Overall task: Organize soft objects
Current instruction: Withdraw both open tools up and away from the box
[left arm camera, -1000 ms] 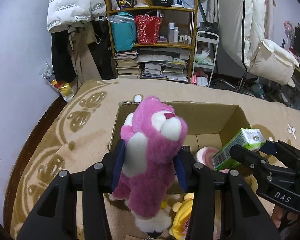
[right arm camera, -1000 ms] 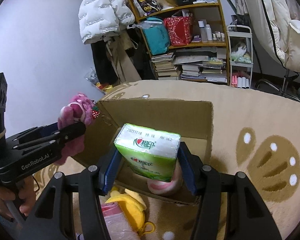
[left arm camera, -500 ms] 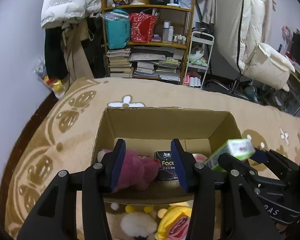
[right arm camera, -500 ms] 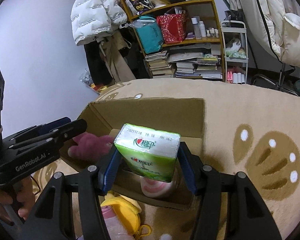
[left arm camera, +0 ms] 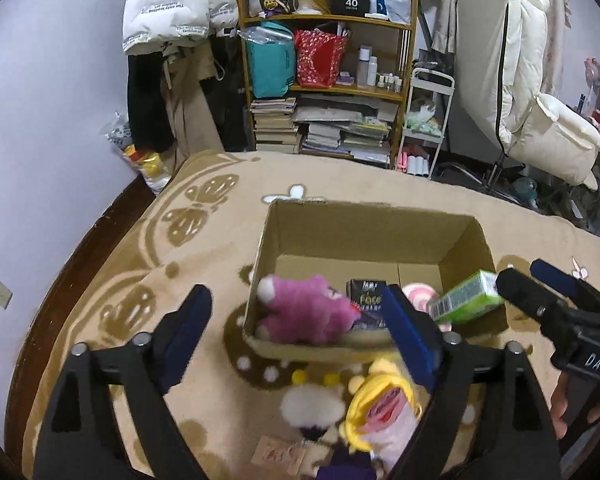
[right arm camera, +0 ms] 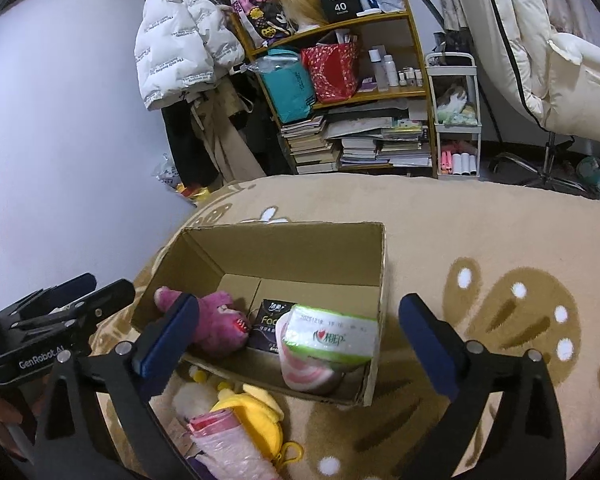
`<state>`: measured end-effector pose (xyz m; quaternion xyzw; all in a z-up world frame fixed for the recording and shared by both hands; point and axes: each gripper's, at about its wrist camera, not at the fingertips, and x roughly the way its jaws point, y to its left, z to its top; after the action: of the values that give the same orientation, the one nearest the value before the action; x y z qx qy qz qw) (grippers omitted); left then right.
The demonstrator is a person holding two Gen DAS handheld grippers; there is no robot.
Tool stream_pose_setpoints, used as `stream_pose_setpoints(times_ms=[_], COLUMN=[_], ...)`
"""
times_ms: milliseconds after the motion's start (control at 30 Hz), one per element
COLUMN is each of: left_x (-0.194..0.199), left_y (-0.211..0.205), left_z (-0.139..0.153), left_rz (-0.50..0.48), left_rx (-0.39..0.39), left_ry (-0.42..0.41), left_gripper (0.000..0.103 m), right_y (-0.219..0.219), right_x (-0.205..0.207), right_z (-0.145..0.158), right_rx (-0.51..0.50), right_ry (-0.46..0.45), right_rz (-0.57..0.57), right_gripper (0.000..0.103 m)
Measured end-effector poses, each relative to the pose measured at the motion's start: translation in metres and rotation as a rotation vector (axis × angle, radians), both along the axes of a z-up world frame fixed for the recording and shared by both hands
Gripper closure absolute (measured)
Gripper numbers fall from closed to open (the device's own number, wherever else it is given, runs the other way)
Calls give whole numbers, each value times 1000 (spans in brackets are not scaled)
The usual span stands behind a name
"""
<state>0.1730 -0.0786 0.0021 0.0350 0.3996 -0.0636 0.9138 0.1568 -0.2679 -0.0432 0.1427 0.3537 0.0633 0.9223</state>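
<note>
An open cardboard box [left arm camera: 364, 232] [right arm camera: 284, 252] stands on the beige rug. Inside lie a pink plush bear [left arm camera: 304, 314] [right arm camera: 216, 322], a black tissue pack [left arm camera: 366, 300] [right arm camera: 270, 322], a pink-and-white round plush [right arm camera: 306, 372] and a green tissue pack [left arm camera: 466, 302] [right arm camera: 332, 334] resting on that plush. My left gripper [left arm camera: 300, 336] is open and empty above the box's near left corner. My right gripper [right arm camera: 300, 338] is open and empty above the box's near right part; it also shows in the left wrist view [left arm camera: 548, 296].
In front of the box lie a yellow plush [left arm camera: 380, 400] [right arm camera: 256, 416], a white fluffy toy [left arm camera: 310, 404], a pink plastic-wrapped item [right arm camera: 228, 446] and a dark purple item [left arm camera: 348, 466]. A cluttered bookshelf [left arm camera: 328, 92] and a hanging white jacket [left arm camera: 176, 4] stand behind the rug.
My left gripper dropped the pink bear into the box and opened wide. My right gripper opened and released the green tissue pack into the box.
</note>
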Motion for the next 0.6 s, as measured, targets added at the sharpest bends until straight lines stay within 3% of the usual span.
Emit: stream_pose_setpoints(times_ms=[100,600], left_x=[-11,-81], left_y=[5,22], left_z=[4,12], left_rz=[9,29], left_rx=[6,22], left_ry=[4,35], left_gripper=[8,3], right_y=[2,15], right_x=[-9,-70], right_z=[6,22], right_rx=[-6,-19], right_ry=[-7,-40], right_rz=[14,51], right_gripper=[0,0])
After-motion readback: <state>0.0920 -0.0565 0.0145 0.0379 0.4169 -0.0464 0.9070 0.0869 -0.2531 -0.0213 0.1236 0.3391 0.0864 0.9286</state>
